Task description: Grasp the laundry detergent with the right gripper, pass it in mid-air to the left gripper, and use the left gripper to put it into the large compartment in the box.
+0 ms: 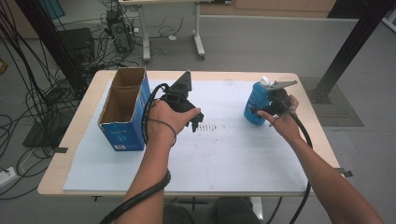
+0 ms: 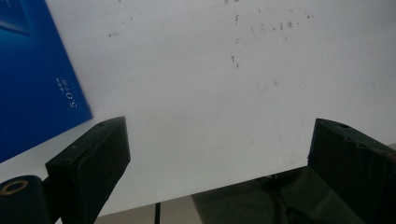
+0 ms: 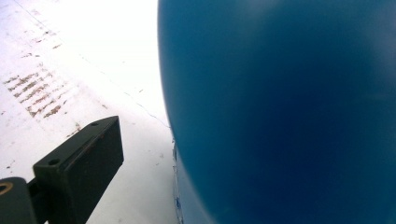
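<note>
A blue bottle [image 1: 255,106] with a white cap stands on the white mat at the right. My right gripper [image 1: 264,112] is pressed up to its side. In the right gripper view the bottle [image 3: 280,107] looms large and hides one jaw, while the other jaw sits a small gap away from it, so the right gripper [image 3: 198,156] is open. My left gripper [image 1: 194,120] hovers over the middle of the mat, tilted down. Its jaws stand wide apart in the left gripper view, and the left gripper [image 2: 217,154] holds nothing. An open blue cardboard box [image 1: 122,116] stands to its left.
The box [image 2: 32,84] has two open compartments on top. A white mat [image 1: 224,154] covers most of the wooden table [image 1: 70,140], with faint scuff marks [image 1: 212,127] near the centre. Cables, desk legs and a black post stand on the floor beyond.
</note>
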`<state>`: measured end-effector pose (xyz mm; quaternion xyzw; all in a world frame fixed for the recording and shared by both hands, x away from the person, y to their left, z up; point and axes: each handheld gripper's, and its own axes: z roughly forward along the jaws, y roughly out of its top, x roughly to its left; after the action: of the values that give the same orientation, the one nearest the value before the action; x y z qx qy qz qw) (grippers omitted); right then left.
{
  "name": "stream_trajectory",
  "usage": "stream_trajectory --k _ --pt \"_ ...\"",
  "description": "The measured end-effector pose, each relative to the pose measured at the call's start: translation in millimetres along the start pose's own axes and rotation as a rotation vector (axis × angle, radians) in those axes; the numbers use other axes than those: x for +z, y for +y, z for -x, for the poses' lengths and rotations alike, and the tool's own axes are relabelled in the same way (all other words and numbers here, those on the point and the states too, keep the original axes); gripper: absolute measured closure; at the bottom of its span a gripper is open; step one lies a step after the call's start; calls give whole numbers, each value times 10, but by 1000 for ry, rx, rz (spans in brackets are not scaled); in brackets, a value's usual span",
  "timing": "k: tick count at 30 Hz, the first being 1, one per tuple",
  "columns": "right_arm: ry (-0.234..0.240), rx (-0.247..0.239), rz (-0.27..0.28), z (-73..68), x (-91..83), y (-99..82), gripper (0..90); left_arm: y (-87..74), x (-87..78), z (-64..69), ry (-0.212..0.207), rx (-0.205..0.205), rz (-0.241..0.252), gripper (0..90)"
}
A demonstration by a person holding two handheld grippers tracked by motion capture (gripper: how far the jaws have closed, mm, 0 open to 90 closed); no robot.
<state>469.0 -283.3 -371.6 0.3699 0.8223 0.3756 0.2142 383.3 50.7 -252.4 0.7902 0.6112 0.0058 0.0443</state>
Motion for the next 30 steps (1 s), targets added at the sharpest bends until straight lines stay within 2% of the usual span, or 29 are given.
stream_trajectory --k 19,30 --pt "2 1 4 -4 -6 11 38 6 -23 8 4 3 2 60" --pt "-9 -12 -10 -43 32 17 119 -19 -6 -15 3 2 8 62"
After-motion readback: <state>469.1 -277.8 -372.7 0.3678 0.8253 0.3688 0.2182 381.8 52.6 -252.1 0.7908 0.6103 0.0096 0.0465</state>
